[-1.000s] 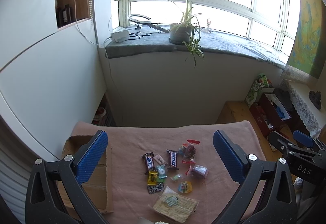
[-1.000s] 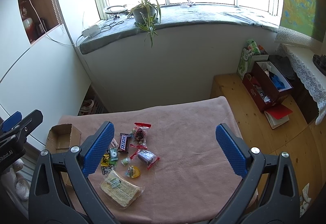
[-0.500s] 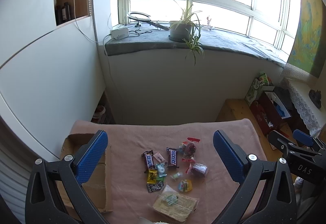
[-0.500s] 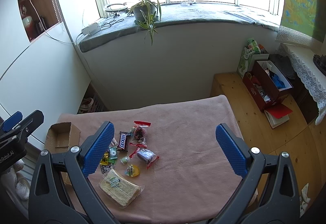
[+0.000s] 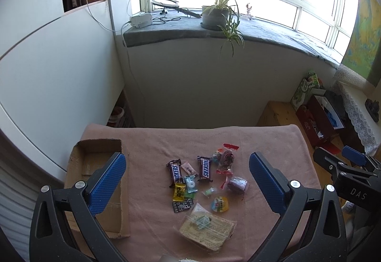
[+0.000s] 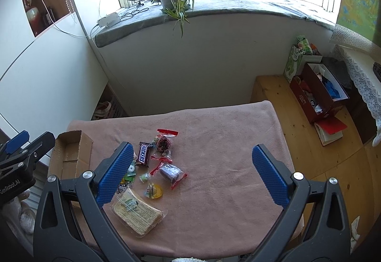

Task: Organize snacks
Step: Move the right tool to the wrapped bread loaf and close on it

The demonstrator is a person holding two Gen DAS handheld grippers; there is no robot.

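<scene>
Several small snacks [image 5: 202, 181] lie heaped near the middle of the pink cloth [image 5: 273, 143], with the open cardboard box [image 5: 100, 147] at its left edge. Both the left gripper [image 5: 187, 181] and the right gripper [image 6: 190, 171] hang above with fingers spread wide, holding nothing. Everything looks light. The two chocolate bars [image 5: 205, 168] seem firm enough to pinch across the middle. The flat cracker pack [image 6: 137, 213] is likely brittle and slippery, best taken by an edge. Twist-wrapped sweets should crinkle and slide.
</scene>
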